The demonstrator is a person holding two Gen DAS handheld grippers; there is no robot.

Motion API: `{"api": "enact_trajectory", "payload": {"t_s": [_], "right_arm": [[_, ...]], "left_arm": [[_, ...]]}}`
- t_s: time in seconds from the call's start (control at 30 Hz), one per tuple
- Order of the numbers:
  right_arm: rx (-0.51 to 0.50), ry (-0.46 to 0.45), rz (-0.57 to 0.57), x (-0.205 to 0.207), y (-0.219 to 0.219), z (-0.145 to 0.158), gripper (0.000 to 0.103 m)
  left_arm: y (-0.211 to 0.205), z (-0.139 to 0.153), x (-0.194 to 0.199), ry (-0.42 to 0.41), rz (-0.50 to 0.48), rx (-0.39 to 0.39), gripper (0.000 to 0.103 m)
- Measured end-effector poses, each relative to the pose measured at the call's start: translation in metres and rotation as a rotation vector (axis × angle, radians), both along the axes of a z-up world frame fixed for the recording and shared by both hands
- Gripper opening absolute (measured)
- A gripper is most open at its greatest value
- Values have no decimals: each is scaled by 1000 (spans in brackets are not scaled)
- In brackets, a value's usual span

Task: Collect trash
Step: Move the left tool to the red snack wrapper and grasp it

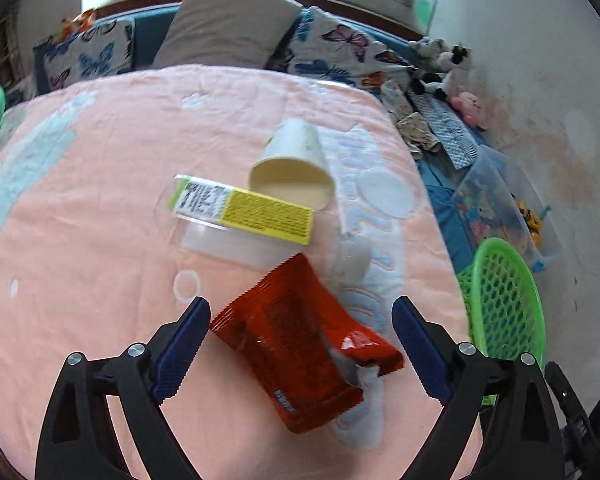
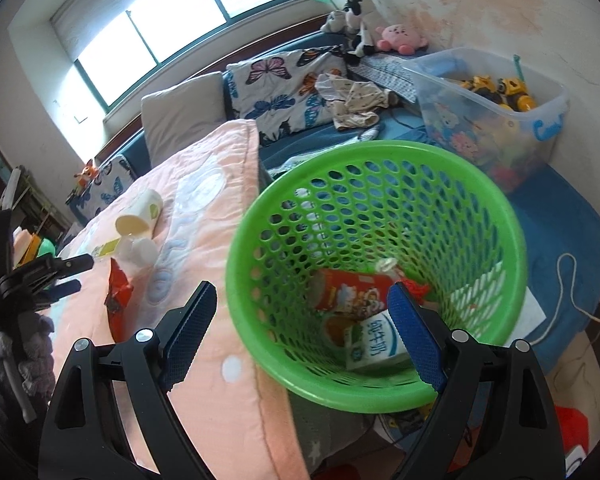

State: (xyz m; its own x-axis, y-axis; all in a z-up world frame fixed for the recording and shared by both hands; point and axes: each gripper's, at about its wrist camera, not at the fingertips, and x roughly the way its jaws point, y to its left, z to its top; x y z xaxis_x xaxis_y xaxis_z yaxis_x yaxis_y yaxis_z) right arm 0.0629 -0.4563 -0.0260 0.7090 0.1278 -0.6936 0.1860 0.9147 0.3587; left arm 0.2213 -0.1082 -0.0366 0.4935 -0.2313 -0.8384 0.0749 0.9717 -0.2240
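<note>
Crumpled red wrapper (image 1: 300,356) lies torn open between spread left hand-held gripper (image 1: 302,320) jaws.

Red wrapper (image 1: 300,356) — green basket (image 2: 284,344) — butterfly-print cushion (image 2: 284,88).

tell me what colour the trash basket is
Bright green basket, with a perforated mesh wall; clearest in the right wrist view.

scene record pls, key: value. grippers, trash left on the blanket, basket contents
left gripper: open, jaws either side of the red foil snack wrapper on the pink quilted blanket
right gripper: open, empty, over the green plastic mesh basket
trash on blanket: wrapper; cream paper cup on its side; clear plastic pack with yellow label; small white plastic piece
basket contents: red printed carton; white milk carton
basket position: beside blanket edge
</note>
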Motion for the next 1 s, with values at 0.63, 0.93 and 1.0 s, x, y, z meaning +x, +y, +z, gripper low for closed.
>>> {"api": "enact_trajectory", "payload": {"t_s": [0.63, 0.93, 1.0], "right_arm": [[3, 22, 67, 19, 16, -10, 87], [0, 34, 93, 29, 26, -13, 87], [-2, 36, 102, 32, 28, -14, 87]], "left_arm": [[14, -51, 22, 221, 208, -79, 93], [6, -62, 28, 263, 242, -53, 93], [4, -63, 26, 250, 225, -37, 93]]}}
